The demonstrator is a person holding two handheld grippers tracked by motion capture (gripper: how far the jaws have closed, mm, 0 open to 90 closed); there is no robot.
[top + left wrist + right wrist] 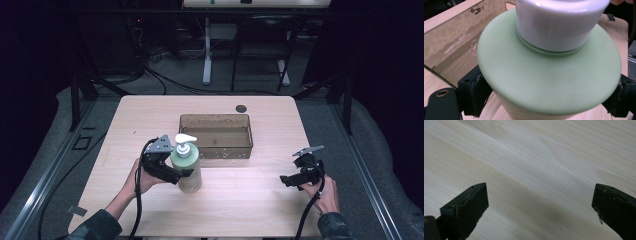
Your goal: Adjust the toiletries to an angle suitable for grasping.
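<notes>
1. Light wooden rectangular table [150,115].
2. Translucent brown plastic rectangular bin [216,136], mid-table.
3. Pale green pump bottle with white dispenser head [187,165], upright just in front of the bin, clamped by the left gripper [176,176].
4. Right gripper [286,181], jaws apart over bare wood, holding nothing.

Pale wooden worktop [150,115] with rounded corners. Sitting on it: a see-through brownish rectangular plastic tray [216,148] around the middle, a small dark round disc [241,108] at the far edge, and a green pump bottle with a white dispenser top [186,165] just near-left of the tray.
</notes>
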